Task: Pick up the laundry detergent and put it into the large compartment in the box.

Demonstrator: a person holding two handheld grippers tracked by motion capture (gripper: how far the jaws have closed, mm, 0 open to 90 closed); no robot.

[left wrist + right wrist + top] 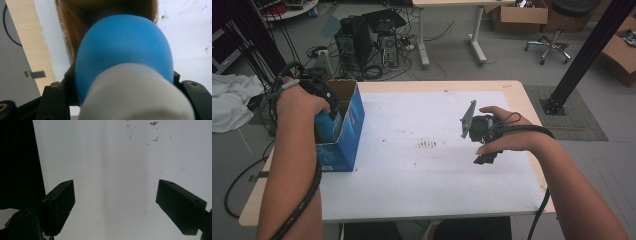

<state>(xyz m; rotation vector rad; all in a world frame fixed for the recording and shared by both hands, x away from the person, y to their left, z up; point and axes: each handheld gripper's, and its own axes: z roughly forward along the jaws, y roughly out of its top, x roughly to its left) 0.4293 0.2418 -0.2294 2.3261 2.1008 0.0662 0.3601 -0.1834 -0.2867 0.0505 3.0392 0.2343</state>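
The left gripper (125,100) is clamped on a blue and white bottle (125,62) just above the open blue box (343,125); it could catch the cardboard rim ahead and tip the box. The right gripper (115,202) hangs wide open and empty

box (343,131): left part of table (422,195)
bulb (125,50): over the box's open top
right gripper (486,142): right of centre, well apart from the box

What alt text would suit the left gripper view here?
The left gripper clamps a rounded blue object with a white end between its black jaws, right at the open brown mouth of a cardboard box. The white table lies on either side.
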